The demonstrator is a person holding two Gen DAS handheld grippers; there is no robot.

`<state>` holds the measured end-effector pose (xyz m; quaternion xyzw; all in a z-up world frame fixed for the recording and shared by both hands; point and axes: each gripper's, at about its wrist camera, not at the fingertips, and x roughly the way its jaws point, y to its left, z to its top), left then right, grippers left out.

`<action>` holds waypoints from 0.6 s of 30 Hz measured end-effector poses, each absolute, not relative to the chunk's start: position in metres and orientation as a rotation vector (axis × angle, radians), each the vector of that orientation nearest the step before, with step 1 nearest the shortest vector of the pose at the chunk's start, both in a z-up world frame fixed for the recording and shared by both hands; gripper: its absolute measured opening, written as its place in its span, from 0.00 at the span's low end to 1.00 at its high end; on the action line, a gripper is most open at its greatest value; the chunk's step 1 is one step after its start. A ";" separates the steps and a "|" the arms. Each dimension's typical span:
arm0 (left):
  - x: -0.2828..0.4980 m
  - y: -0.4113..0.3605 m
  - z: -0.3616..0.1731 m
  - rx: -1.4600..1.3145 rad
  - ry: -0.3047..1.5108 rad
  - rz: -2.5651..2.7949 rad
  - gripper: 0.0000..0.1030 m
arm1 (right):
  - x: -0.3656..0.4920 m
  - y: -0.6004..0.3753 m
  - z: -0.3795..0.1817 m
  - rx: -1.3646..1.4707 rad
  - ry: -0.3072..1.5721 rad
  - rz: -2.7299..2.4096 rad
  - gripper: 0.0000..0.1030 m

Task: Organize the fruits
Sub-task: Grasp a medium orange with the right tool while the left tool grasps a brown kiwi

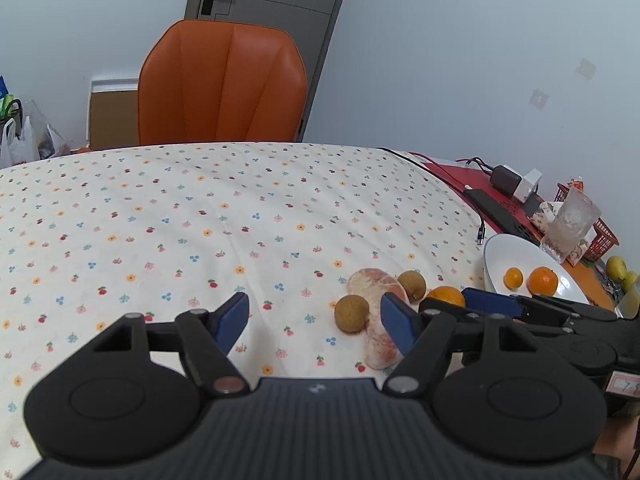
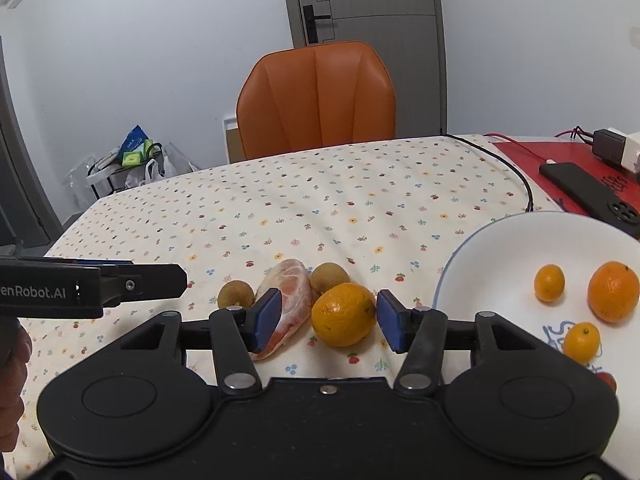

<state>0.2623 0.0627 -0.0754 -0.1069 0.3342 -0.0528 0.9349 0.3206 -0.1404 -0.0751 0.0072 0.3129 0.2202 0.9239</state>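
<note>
My left gripper [image 1: 316, 322] stands open over the flowered cloth. A brown round fruit [image 1: 351, 314] and a peeled pomelo piece [image 1: 376, 292] lie between its blue pads, untouched. A second brown fruit [image 1: 412, 285] sits just behind them. My right gripper [image 2: 328, 320] is open around an orange [image 2: 344, 314]. The right pad is almost on the orange and a gap shows on the left. The white plate [image 2: 520, 240] to the right holds an orange [image 2: 614, 292] and two small ones [image 2: 549, 282]. The left gripper [image 2: 176, 276] reaches in from the left.
An orange chair [image 1: 224, 80] stands behind the table. On the red mat to the right lie a black phone [image 2: 588, 192], a charger [image 1: 508, 180] with cables, a glass cup [image 1: 572, 220] and a red basket [image 1: 604, 238]. Yellow fruits [image 1: 618, 268] sit beyond the plate.
</note>
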 end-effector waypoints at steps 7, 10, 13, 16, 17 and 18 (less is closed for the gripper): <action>0.268 0.059 -0.078 -0.213 0.692 -0.117 0.67 | 0.328 -0.136 -0.082 -0.001 0.677 0.452 0.33; 0.271 0.056 -0.079 -0.205 0.700 -0.123 0.65 | 0.327 -0.140 -0.081 0.020 0.677 0.463 0.32; 0.274 0.051 -0.081 -0.199 0.704 -0.129 0.65 | 0.324 -0.147 -0.075 0.047 0.663 0.473 0.32; 0.278 0.045 -0.082 -0.194 0.707 -0.137 0.64 | 0.321 -0.153 -0.067 0.058 0.649 0.484 0.32; 0.279 0.043 -0.083 -0.193 0.708 -0.140 0.63 | 0.319 -0.155 -0.065 0.062 0.643 0.487 0.32; 0.281 0.041 -0.083 -0.192 0.710 -0.143 0.63 | 0.318 -0.158 -0.062 0.067 0.636 0.491 0.32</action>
